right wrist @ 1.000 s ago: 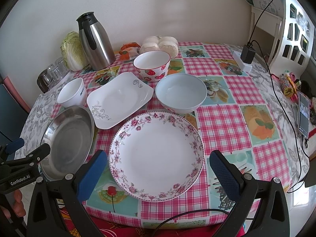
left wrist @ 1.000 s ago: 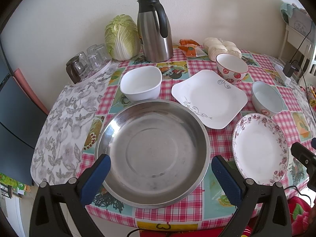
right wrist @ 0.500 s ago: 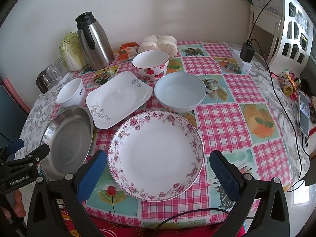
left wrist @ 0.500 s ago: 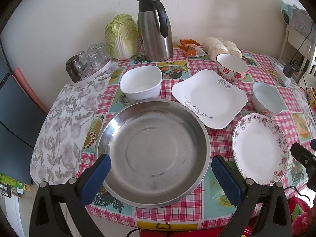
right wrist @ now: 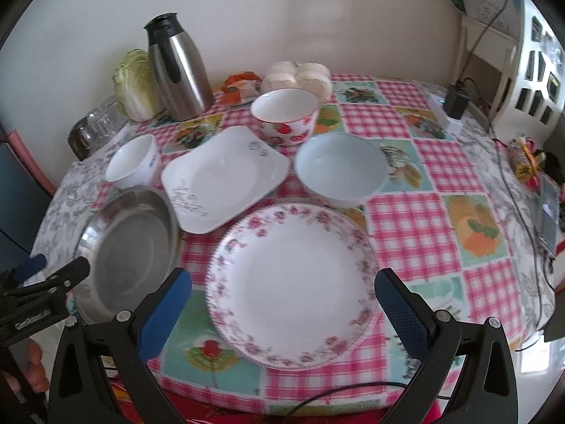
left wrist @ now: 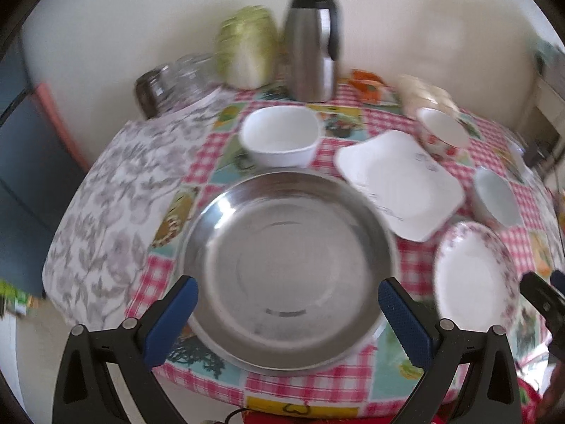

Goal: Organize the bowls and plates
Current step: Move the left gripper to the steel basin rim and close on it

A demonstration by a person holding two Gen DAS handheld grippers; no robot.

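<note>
A large steel pan [left wrist: 287, 261] sits at the table's near left; my left gripper [left wrist: 287, 314] is open and empty just over its near rim. A round floral plate [right wrist: 293, 282] lies in front of my right gripper [right wrist: 282, 304], which is open and empty above its near edge. Behind stand a white square bowl [left wrist: 280, 137], a white square plate [right wrist: 226, 173], a strawberry bowl [right wrist: 284, 116] and a pale blue bowl [right wrist: 339, 166].
A steel thermos [right wrist: 176, 67], a cabbage [right wrist: 136, 84], glass cups [left wrist: 176, 77], buns [right wrist: 300, 74] and snack packets stand along the back by the wall. A charger and cable [right wrist: 455, 102] lie at the right, with a phone [right wrist: 549, 212] at the table's right edge.
Both views have shifted and blurred: the left gripper turned left and tilted, the right gripper moved slightly forward and down toward the floral plate. Both stayed open. No dish has moved.
</note>
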